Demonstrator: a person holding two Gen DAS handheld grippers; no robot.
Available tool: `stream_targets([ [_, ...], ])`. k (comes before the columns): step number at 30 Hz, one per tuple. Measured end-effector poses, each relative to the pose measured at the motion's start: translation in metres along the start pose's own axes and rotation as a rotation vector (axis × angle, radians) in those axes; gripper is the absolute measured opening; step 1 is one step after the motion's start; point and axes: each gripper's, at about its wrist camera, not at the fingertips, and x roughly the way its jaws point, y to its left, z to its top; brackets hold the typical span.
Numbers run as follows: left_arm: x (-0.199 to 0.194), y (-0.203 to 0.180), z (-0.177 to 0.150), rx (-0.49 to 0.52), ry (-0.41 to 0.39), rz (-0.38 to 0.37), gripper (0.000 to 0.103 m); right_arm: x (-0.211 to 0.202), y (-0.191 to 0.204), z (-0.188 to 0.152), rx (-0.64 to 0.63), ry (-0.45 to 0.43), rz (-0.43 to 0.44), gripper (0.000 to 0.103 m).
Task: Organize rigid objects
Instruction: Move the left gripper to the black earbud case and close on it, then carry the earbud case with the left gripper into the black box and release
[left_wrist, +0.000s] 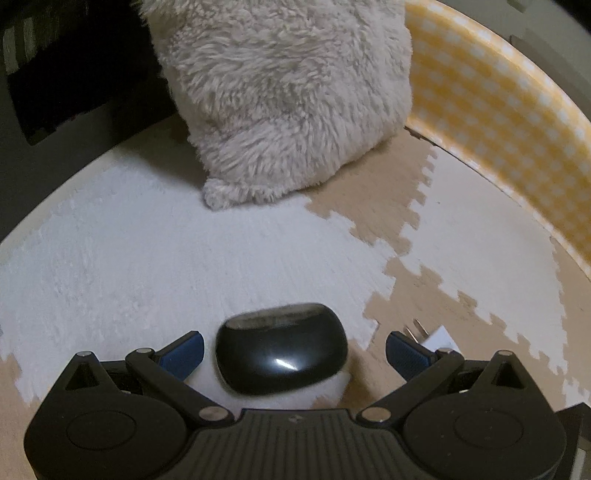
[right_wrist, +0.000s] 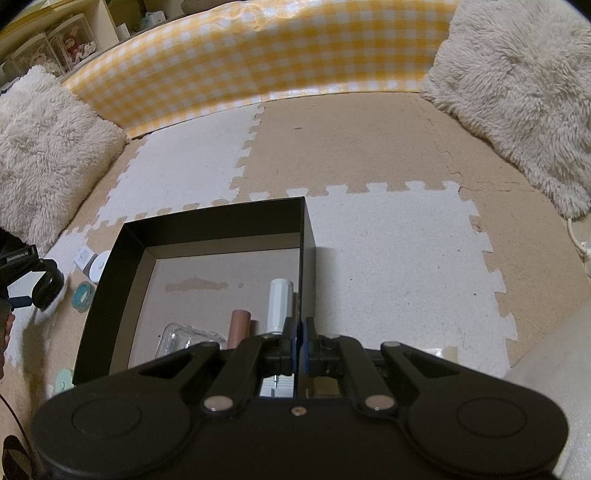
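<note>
In the left wrist view a glossy black oval case (left_wrist: 281, 349) lies on the white foam mat, between the blue pads of my open left gripper (left_wrist: 294, 350), which do not touch it. In the right wrist view my right gripper (right_wrist: 298, 341) is shut on the right wall of a black open box (right_wrist: 308, 229). Inside the box lie a white cylinder (right_wrist: 279, 308), a brown tube (right_wrist: 239, 326) and a clear plastic container (right_wrist: 188, 339). The left gripper shows at the far left of this view (right_wrist: 33, 284).
Fluffy cream cushions (left_wrist: 284, 92) (right_wrist: 517, 92) (right_wrist: 44, 147) and a yellow checked barrier (right_wrist: 251, 62) ring the puzzle mat. A white round object (right_wrist: 99, 269), a teal tape roll (right_wrist: 82, 295) and a pale green item (right_wrist: 62, 378) lie left of the box. A white card (left_wrist: 439, 339) lies by the left gripper's right finger.
</note>
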Motion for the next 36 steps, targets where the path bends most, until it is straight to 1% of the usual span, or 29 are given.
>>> stream_targets([
  [3,0.004,0.001,0.002,-0.004,-0.007,0.003,0.103,0.000,0.000,0.000,-0.002,0.000,0.000,0.004],
  [6,0.007,0.002,0.003,-0.005,-0.001,0.004,0.100,0.000,0.000,0.000,-0.002,0.000,0.000,0.004],
  [8,0.009,0.003,0.003,-0.016,0.015,-0.002,0.093,0.000,0.000,0.000,-0.002,0.000,-0.001,0.004],
  [10,0.012,0.004,0.002,-0.028,0.035,-0.005,0.091,0.000,0.000,0.000,-0.004,0.000,-0.001,0.004],
  [12,0.012,0.002,0.001,-0.016,0.038,0.002,0.088,0.000,-0.001,0.001,-0.004,0.001,0.001,0.004],
  [15,0.012,0.003,0.001,-0.010,0.035,0.012,0.081,0.000,-0.001,0.001,-0.004,0.001,0.000,0.004],
  [23,0.010,0.002,0.000,0.008,0.044,-0.007,0.081,-0.001,-0.001,0.001,-0.005,0.001,0.000,0.004],
  [26,0.007,-0.004,-0.001,-0.001,0.059,-0.048,0.081,-0.001,-0.001,0.001,-0.006,0.001,-0.001,0.004],
  [29,0.000,-0.015,-0.003,-0.006,0.066,-0.108,0.081,-0.001,-0.001,0.001,-0.005,0.001,0.000,0.004],
  [36,-0.030,-0.054,-0.006,0.053,0.048,-0.261,0.081,-0.001,-0.001,0.001,-0.005,0.001,0.000,0.004],
])
